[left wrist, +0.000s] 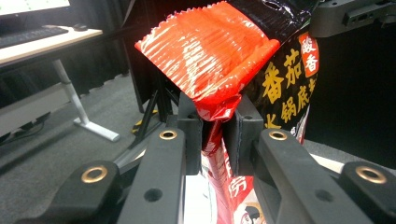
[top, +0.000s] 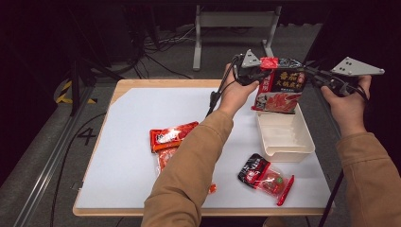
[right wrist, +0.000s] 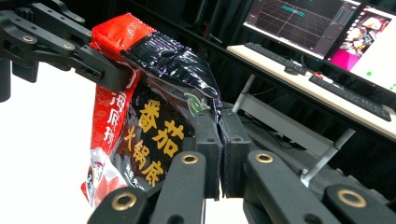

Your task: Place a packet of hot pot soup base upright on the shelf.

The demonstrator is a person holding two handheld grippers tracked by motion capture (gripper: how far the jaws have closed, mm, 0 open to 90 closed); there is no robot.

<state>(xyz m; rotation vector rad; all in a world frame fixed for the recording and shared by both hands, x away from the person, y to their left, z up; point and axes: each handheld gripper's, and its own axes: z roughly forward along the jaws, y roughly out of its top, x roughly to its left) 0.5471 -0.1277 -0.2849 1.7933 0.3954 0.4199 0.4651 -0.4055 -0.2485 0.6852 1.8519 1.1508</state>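
Observation:
A black-and-red soup-base packet (top: 281, 90) hangs upright in the air above a white plastic bin (top: 288, 153). My left gripper (top: 262, 73) is shut on the packet's red upper corner. In the left gripper view the crumpled red foil (left wrist: 210, 51) is pinched between the two black pads of that gripper (left wrist: 218, 116). My right gripper (top: 307, 71) is shut on the opposite, black upper corner. In the right gripper view its pads (right wrist: 220, 123) clamp the edge of the packet (right wrist: 154, 135), and the left gripper (right wrist: 107, 70) holds the far corner.
The bin stands at the right of a white-covered table (top: 142, 109). A red packet (top: 172, 135) lies mid-table with another (top: 165, 158) partly under the left sleeve. A black-and-red packet (top: 267, 177) lies near the front edge. Dark floor, cables and stands surround the table.

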